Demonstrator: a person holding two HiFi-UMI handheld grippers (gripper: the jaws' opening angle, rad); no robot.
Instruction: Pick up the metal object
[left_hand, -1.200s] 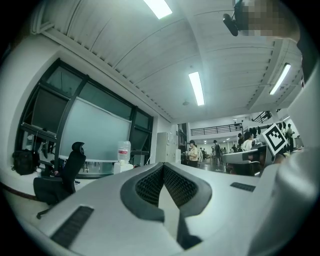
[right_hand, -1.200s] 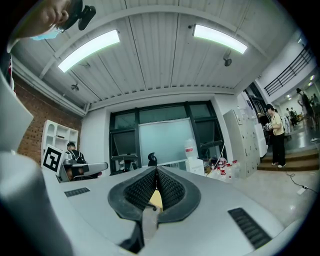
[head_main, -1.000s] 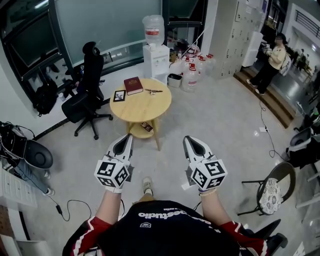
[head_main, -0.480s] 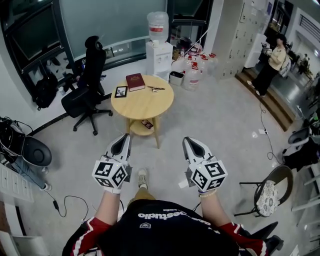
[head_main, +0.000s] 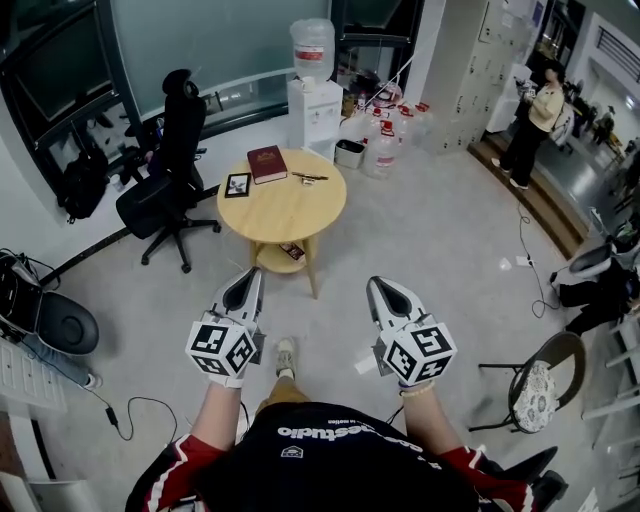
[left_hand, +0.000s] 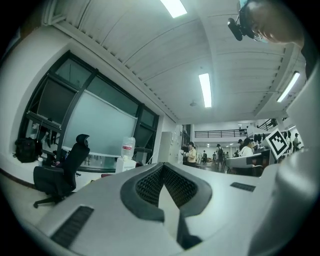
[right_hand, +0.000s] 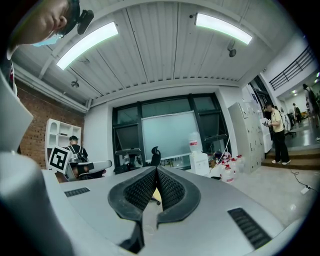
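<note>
two hand-held grippers hang side by side on the near side of the round wooden worktop (head_main: 285, 210), well apart from it and pointing toward it. the left hand-held gripper (head_main: 252, 276) has its jaws pressed together tip to tip, with nothing between them; its own view (left_hand: 162, 167) shows the ribbed pads meeting in a closed wedge. the right hand-held gripper (head_main: 376, 284) is closed the same way and holds nothing, its pads meeting at the tip in its own view (right_hand: 156, 170).

the metal object (head_main: 308, 177), thin and long, lies flat on the worktop near its far edge, untouched. just left of it on the same worktop lies a dark red book (head_main: 267, 164), and further left a small framed picture (head_main: 237, 184). a small dark thing (head_main: 293, 251) sits on the shelf under the worktop. a black office chair (head_main: 170, 165) stands to the left of the worktop, a white water dispenser (head_main: 312, 95) beyond its far side, and a cluster of water bottles (head_main: 385, 140) beyond it to the right. a person (head_main: 530, 110) stands far off to the right of the worktop.
</note>
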